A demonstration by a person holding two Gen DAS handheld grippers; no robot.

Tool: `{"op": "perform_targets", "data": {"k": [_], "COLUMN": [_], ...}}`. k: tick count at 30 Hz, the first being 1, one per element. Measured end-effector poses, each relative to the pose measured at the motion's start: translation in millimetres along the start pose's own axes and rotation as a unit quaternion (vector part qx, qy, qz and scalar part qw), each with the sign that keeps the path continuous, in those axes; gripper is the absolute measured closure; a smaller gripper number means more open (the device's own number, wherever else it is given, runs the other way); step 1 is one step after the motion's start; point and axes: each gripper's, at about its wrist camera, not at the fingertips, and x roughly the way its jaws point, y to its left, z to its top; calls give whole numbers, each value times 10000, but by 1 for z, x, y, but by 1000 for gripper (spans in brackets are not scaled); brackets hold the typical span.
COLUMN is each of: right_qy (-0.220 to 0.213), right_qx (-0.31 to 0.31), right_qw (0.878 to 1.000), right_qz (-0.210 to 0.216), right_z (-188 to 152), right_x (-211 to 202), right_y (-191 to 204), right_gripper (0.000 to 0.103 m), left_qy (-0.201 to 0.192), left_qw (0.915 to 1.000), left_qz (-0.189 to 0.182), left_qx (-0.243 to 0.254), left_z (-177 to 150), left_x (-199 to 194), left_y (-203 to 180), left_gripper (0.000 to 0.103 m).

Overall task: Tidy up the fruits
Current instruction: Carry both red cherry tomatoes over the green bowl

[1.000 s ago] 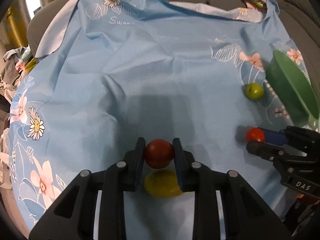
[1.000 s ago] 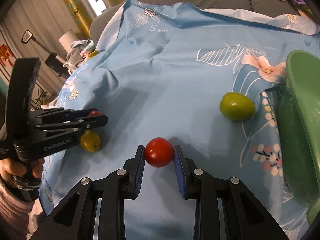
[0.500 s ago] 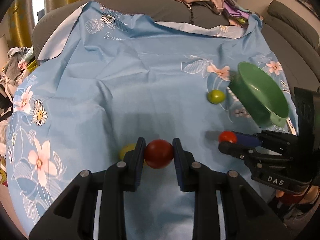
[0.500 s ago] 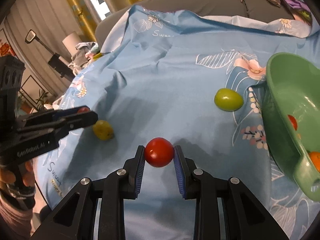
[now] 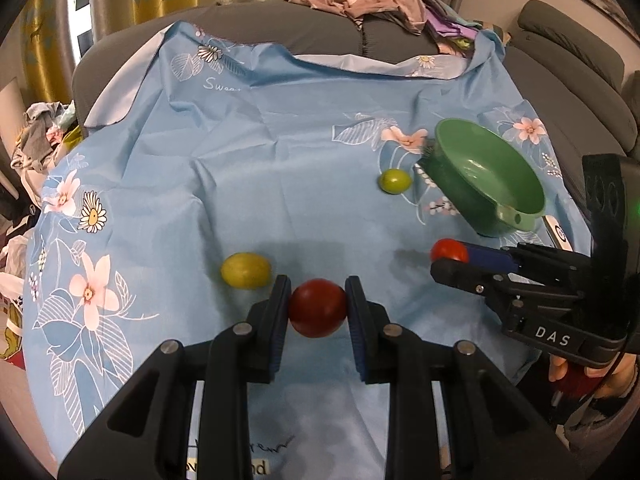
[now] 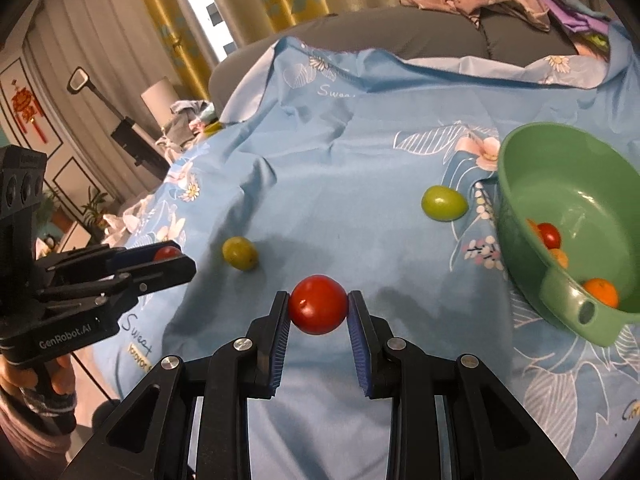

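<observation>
Spread over the couch, a blue flowered cloth [image 5: 248, 152] carries a green bowl [image 6: 520, 184] (some fruit already in) ahead-right of both grippers. Left gripper [image 5: 318, 308] and right gripper [image 6: 319, 310] each clamp a red tomato [image 5: 318, 307]; yellow fruit [image 5: 245, 270] and green fruit [image 5: 395, 181] remain loose ahead.

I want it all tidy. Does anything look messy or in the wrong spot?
Yes. Two green fruits, one beside the green bowl and one farther left, lie loose on the wrinkled blue cloth, not in the bowl.

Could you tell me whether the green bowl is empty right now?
No, the green bowl holds an orange fruit and a small red one.
</observation>
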Motion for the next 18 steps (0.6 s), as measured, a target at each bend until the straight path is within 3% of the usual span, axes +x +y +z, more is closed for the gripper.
{"op": "perform_targets", "data": {"k": [18], "right_qy": [-489], "right_qx": [211], "right_qw": [9986], "right_qz": [34], "right_z": [-11], "right_x": [-44], "right_y": [-15], "right_gripper": [72], "left_qy": [-96], "left_qw": [9995], "left_qz": [-18], "left_qx": [314], "left_z": [5], "left_x": [-15], "left_y": [-50], "left_gripper": [75]}}
